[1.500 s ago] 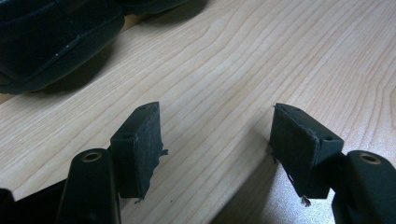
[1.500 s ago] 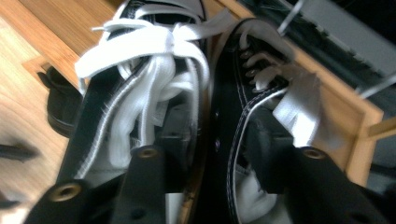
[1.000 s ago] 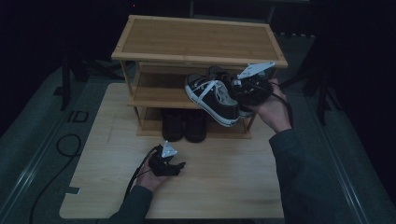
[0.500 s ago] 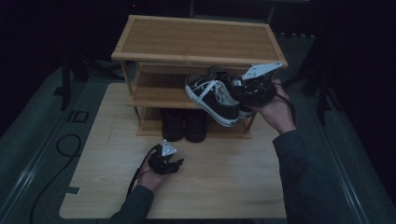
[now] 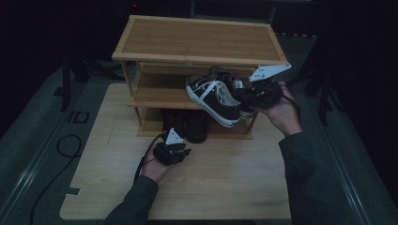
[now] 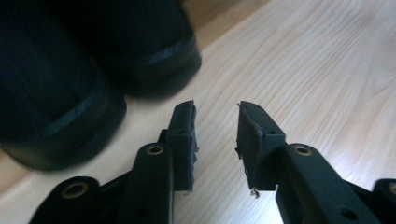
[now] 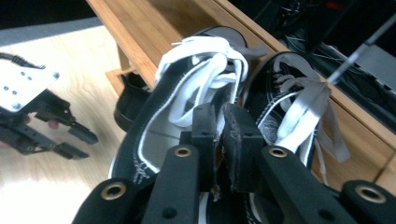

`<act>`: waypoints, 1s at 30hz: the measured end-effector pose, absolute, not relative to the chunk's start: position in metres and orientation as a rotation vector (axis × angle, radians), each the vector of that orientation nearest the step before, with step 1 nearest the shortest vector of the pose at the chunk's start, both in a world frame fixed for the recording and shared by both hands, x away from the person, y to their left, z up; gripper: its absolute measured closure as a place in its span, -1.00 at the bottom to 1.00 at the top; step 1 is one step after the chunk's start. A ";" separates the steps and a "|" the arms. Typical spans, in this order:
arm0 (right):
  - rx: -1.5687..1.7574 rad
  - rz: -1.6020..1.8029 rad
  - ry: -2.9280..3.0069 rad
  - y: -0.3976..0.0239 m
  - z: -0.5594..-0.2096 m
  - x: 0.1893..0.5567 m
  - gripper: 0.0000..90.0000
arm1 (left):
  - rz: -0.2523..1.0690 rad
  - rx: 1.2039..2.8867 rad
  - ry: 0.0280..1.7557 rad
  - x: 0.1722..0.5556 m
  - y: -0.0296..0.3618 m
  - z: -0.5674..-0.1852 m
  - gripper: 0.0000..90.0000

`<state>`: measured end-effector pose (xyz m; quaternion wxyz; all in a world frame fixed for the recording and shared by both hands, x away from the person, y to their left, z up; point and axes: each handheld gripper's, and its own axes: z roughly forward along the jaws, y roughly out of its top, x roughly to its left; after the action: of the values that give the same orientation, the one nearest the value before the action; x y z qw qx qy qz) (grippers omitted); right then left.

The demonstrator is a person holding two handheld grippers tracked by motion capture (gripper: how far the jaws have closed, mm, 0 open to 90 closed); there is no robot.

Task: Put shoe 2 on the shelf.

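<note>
Landmark: the shoe rack (image 5: pixel 197 40), a bamboo rack of three levels, stands at the far half of the bench (image 5: pixel 225 192).

Sneaker: a black sneaker (image 5: pixel 213 98) with white laces and a white sole lies at the right of the rack's middle shelf, its toe over the shelf's front edge and tilted down toward the bench.

Second sneaker: its twin (image 5: pixel 230 79) lies just behind it, deeper on the same shelf, the two touching side by side (image 7: pixel 299 112).

Right hand-held gripper: the right hand-held gripper (image 5: pixel 256 96) is at the rack's right front post, level with the middle shelf. Its jaws have just been closing and now pinch the inner edge of the front sneaker (image 7: pixel 187 121) at its collar, with a narrow slit left between the pads.

Left hand-held gripper: the left hand-held gripper (image 5: pixel 180 151) is held over the bench just in front of the rack's bottom shelf. Its jaws have just been closing; they stand apart with bare bench between them (image 6: pixel 215 140) and grip nothing.

Black shoes: a pair of plain black shoes (image 5: pixel 187 123) stands on the rack's bottom shelf, toes to the front, just beyond the left hand-held gripper's tips (image 6: pixel 70 84) but clear of them.

Cable: a black cable (image 5: pixel 65 150) trails off the bench left of the rack.
</note>
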<state>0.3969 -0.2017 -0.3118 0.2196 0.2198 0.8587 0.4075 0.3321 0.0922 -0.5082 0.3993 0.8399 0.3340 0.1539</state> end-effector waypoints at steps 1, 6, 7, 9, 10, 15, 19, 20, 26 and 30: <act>0.609 1.135 2.377 -0.202 -0.311 0.396 0.85 | 0.392 2.117 0.837 0.333 0.091 -0.503 0.58; 0.572 1.178 2.380 -0.202 -0.309 0.391 0.91 | 0.416 2.100 0.819 0.342 0.090 -0.476 0.79; 0.563 1.178 2.384 -0.202 -0.308 0.390 0.93 | 0.414 2.095 0.818 0.343 0.090 -0.472 0.83; 0.541 1.180 2.394 -0.201 -0.308 0.388 0.98 | 0.427 2.092 0.822 0.347 0.090 -0.463 0.93; 0.534 1.178 2.400 -0.200 -0.308 0.387 0.99 | 0.428 2.095 0.823 0.349 0.090 -0.459 0.98; 0.498 1.212 2.430 -0.197 -0.308 0.384 0.99 | 0.447 2.096 0.826 0.359 0.091 -0.442 1.00; 0.476 1.222 2.441 -0.194 -0.307 0.382 0.99 | 0.459 2.088 0.835 0.364 0.091 -0.434 1.00; 0.471 1.229 2.445 -0.193 -0.307 0.381 0.99 | 0.463 2.086 0.834 0.366 0.091 -0.432 1.00; 0.414 1.239 2.476 -0.188 -0.308 0.375 0.99 | 0.472 2.067 0.837 0.372 0.087 -0.422 1.00; 0.375 1.226 2.502 -0.183 -0.312 0.369 0.99 | 0.486 2.066 0.833 0.375 0.085 -0.414 1.00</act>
<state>0.3687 -0.1833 -0.3119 0.1645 0.1316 0.8779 0.4301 0.3754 0.0852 -0.4143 0.4175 0.8235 0.3318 0.1936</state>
